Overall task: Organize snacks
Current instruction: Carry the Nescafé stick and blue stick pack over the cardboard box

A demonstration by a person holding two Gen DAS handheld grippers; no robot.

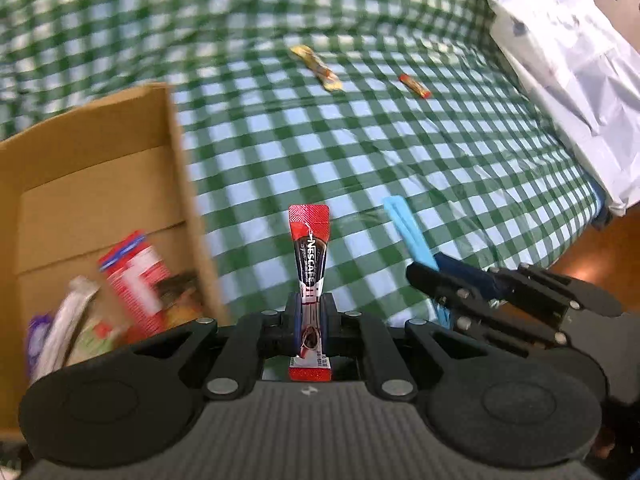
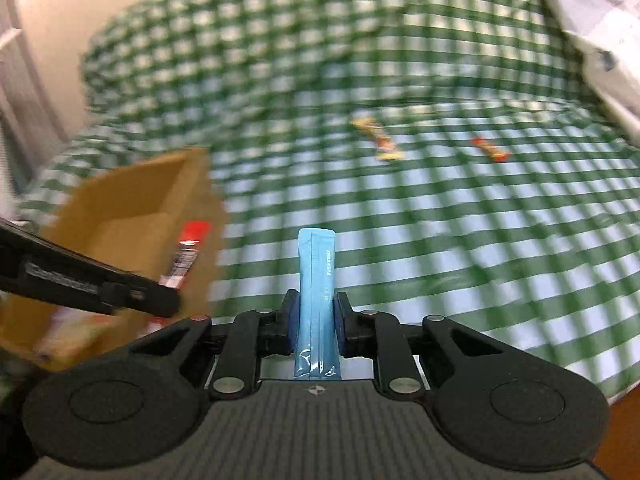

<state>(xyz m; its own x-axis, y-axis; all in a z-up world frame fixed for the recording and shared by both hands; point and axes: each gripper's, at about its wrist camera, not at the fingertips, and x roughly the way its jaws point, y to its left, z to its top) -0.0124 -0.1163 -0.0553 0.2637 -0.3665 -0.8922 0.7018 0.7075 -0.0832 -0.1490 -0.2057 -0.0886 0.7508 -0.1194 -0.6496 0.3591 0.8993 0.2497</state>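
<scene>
Left claw point(image 1: 308, 312) closed on red Nescafe stick point(image 1: 309, 248) at lower centre, right claw point(image 2: 316, 320) closed on blue stick point(image 2: 316, 276), cardboard box point(image 1: 100, 184) at left, two snack bars point(image 1: 316, 68) at upper centre on checkered cloth point(image 1: 360, 152).

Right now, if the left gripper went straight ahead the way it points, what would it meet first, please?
Probably the checked tablecloth. The left gripper, shut on the Nescafe sachet, points past the cardboard box at bare cloth, short of the yellow snack bar. Depth is unclear.

The cardboard box point(image 1: 100, 184) stands at the counter's point(image 1: 360, 152) left side, its top open; two small bars point(image 1: 316, 68) point(image 1: 415, 85) lie on the wide cloth beyond.
</scene>
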